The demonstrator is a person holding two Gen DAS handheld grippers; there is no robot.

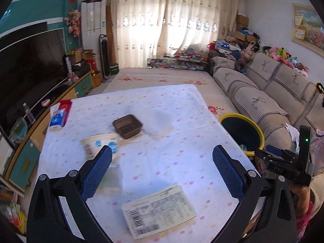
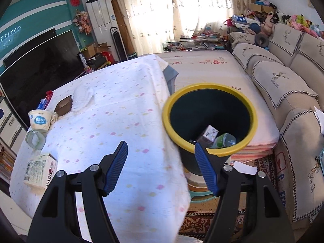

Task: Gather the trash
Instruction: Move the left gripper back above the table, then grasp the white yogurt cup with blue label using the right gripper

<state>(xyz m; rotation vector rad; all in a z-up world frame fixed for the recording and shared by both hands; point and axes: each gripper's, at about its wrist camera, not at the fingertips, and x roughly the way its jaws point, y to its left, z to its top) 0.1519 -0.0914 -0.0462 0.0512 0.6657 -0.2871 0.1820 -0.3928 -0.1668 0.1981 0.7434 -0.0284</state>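
Left gripper [image 1: 162,166] hangs over the table [image 1: 162,105], jaws spread wide, nothing between the blue pads, released. No earlier view, so only the current state counts. Right gripper [image 2: 161,162] sits at the table's edge by the trash bin [image 2: 208,89], jaws parted, empty too; its right finger overlaps the bin's yellow rim in the right wrist view, contact unclear. The bin stands on the floor just beside the table, between it and the sofa [image 2: 283,77]; inside it lie a small carton [image 2: 209,134] and a green plastic bottle [image 2: 224,140]. Trash left on the flowered tablecloth: a flat printed box [image 1: 159,210] just below the left gripper's pads, a white paper cup [image 1: 99,144] on its side partly behind the left pad, a brown square tray [image 1: 127,126] near the cup, and a tissue pack [image 1: 57,117] at the far left edge. The right wrist view also shows a small glass jar [image 2: 35,139] just beside the cup. The person's hand [image 1: 301,194] shows under the right gripper's body in the left wrist view.
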